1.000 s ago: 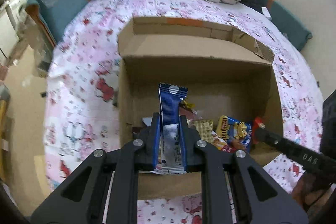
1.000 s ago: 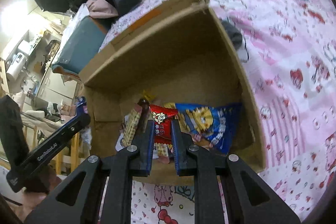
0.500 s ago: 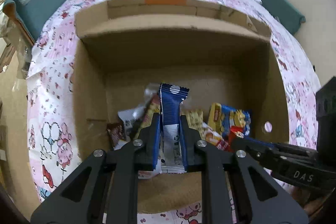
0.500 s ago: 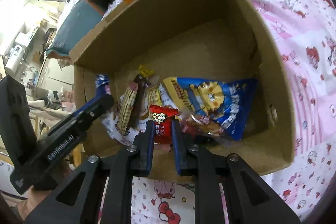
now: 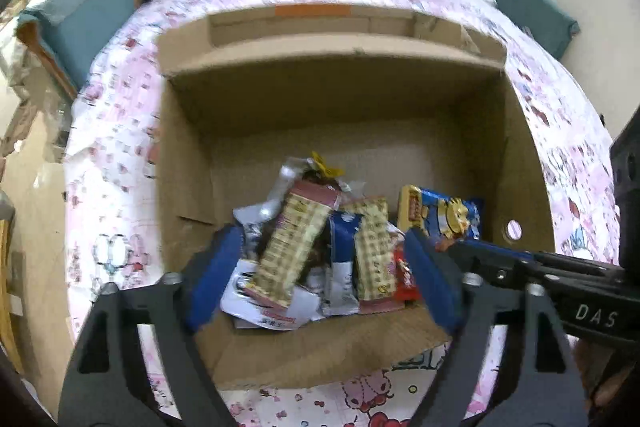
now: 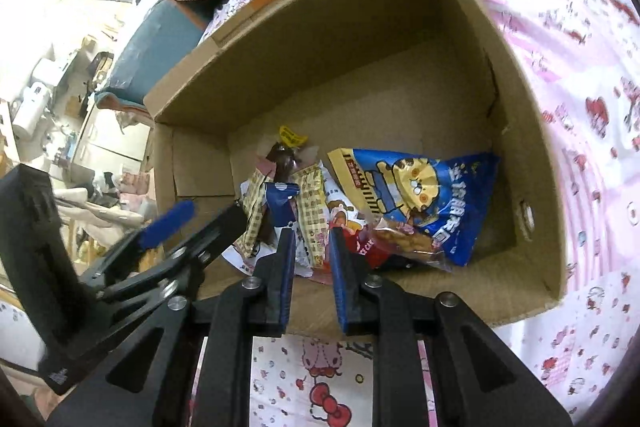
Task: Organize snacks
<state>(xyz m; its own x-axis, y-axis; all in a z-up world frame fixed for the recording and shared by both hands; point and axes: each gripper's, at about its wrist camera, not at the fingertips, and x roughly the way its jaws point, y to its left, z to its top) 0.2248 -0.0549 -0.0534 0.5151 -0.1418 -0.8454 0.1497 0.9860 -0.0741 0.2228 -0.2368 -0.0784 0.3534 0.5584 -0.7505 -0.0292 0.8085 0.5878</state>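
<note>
Much of the snack pile is hard for us to sort out: wrappers overlap, the print on them is too small to read, and the left gripper covers the pile's near edge in its own view. The right gripper's body is cut off at that view's right edge, and the person holding the tools does not show.

The snacks lie heaped in the near part of an open brown cardboard box that sits on a bed with a pink cartoon-print sheet. We see a dark blue and white narrow packet lying between two yellow checked bars, beside a large blue bag with a yellow cartoon tiger and a small red packet.

The left gripper's blue-padded fingers are opening and stand wide apart over the pile, pressing on nothing. The right gripper is opening too; its fingers stand a little apart with the red packet's edge just beyond the right one, touching or not we cannot tell.
</note>
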